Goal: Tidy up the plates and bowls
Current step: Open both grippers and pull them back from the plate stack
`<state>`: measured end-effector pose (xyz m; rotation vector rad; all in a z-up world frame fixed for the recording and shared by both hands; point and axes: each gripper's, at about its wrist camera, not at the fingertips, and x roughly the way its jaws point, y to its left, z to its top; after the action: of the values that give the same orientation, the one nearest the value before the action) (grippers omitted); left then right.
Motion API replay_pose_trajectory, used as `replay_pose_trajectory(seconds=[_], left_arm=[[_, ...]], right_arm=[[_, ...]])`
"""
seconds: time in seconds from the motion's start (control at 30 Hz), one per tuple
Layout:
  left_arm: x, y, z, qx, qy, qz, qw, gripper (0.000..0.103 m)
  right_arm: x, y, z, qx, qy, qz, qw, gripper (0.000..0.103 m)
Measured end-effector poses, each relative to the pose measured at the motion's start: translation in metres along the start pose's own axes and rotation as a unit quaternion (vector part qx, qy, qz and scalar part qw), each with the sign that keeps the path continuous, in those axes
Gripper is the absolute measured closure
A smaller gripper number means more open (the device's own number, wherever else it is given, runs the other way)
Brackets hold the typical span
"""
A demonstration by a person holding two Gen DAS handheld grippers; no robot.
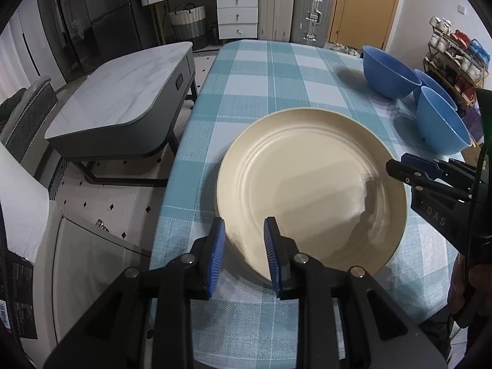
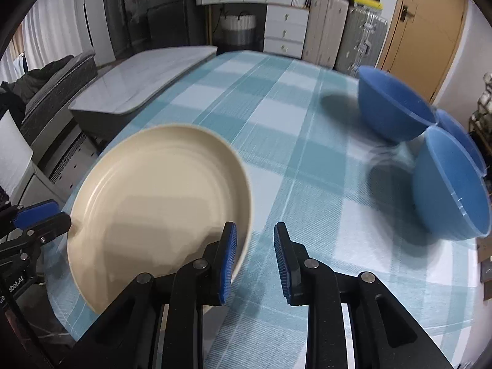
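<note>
Cream, stiff and probably light, the plate (image 1: 310,190) lies flat on the checked bench (image 1: 261,70), its thin slick rim the place to pinch: left hand-held gripper (image 1: 244,256) at six o'clock and right hand-held gripper (image 2: 255,261) at three both straddle it, jaws parted, unclamped.

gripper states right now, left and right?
Left tool: open, pads straddling the near rim of the cream plate, not pressing it.
Right tool: open, holding nothing; plate rim sits at its left pad.
</note>
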<state>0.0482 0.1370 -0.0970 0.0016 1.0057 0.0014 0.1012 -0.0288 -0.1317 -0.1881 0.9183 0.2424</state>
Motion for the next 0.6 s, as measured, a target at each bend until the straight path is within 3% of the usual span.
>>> replay_pose_trajectory(seconds=[0.13,0.27,0.4,0.53,0.6], left_arm=[[-0.007,-0.004,0.003,0.004,-0.013,0.008,0.9999,0.063],[-0.015,-0.014,0.007,0.008,-0.026,0.006,0.9996,0.060],[-0.025,-0.025,0.013,0.010,-0.043,0.002,0.9990,0.048],[-0.033,-0.044,0.017,0.025,-0.056,-0.004,0.9981,0.048],[-0.039,-0.054,0.019,0.031,-0.063,-0.009,0.9975,0.047]], right_arm=[[-0.011,-0.011,0.004,0.016,-0.019,0.002,1.000,0.078],[-0.023,-0.017,0.006,0.017,-0.038,0.001,0.999,0.077],[-0.043,-0.024,0.006,0.017,-0.072,-0.001,0.997,0.063],[-0.073,-0.039,0.002,0.034,-0.123,0.001,0.992,0.057],[-0.090,-0.051,-0.002,0.054,-0.152,0.005,0.987,0.048]])
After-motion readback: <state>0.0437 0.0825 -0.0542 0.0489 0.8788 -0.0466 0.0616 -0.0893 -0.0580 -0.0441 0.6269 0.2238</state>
